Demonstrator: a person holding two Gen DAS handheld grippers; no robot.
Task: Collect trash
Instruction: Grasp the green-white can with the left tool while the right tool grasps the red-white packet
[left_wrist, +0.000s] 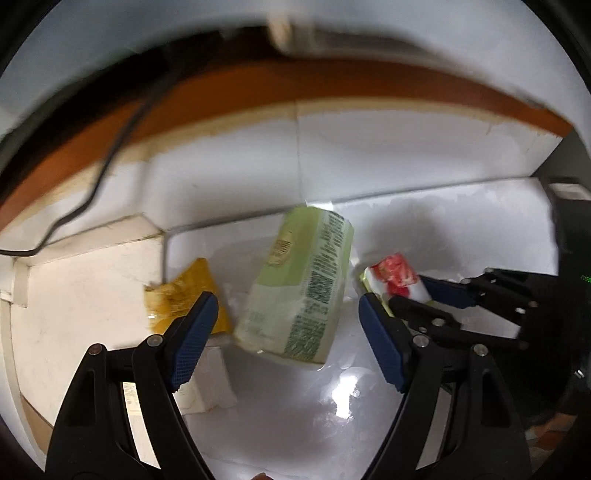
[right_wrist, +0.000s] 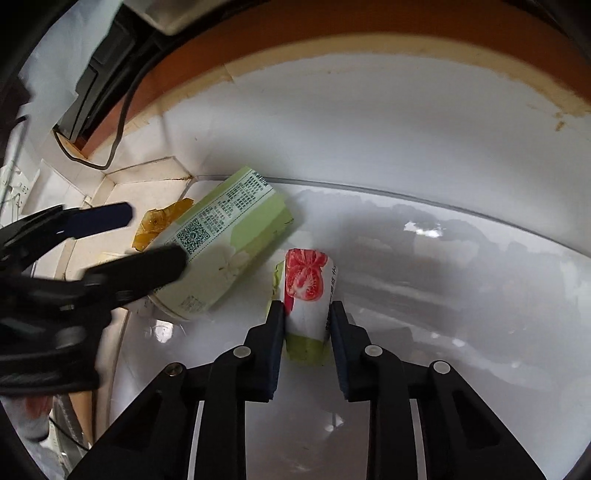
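A light green drink carton (left_wrist: 295, 280) (right_wrist: 221, 251) lies on its side on a glossy white surface (right_wrist: 443, 277). My left gripper (left_wrist: 288, 301) (right_wrist: 151, 236) hangs over the carton, open, with one finger on each side and neither pad touching it. To the right lies a smaller white and green carton with a red tomato print (right_wrist: 306, 288) (left_wrist: 395, 275). My right gripper (right_wrist: 307, 321) (left_wrist: 410, 291) is shut on it, both pads pressed against its sides. A crumpled yellow wrapper (left_wrist: 184, 299) (right_wrist: 159, 221) lies left of the green carton, partly behind my left finger.
A black cable (left_wrist: 92, 195) runs along the back left over beige tiles. An orange-brown band (left_wrist: 332, 85) and a white wall close off the back. A small white box (left_wrist: 207, 384) sits under my left finger. A dark device (right_wrist: 96, 85) stands at the far left.
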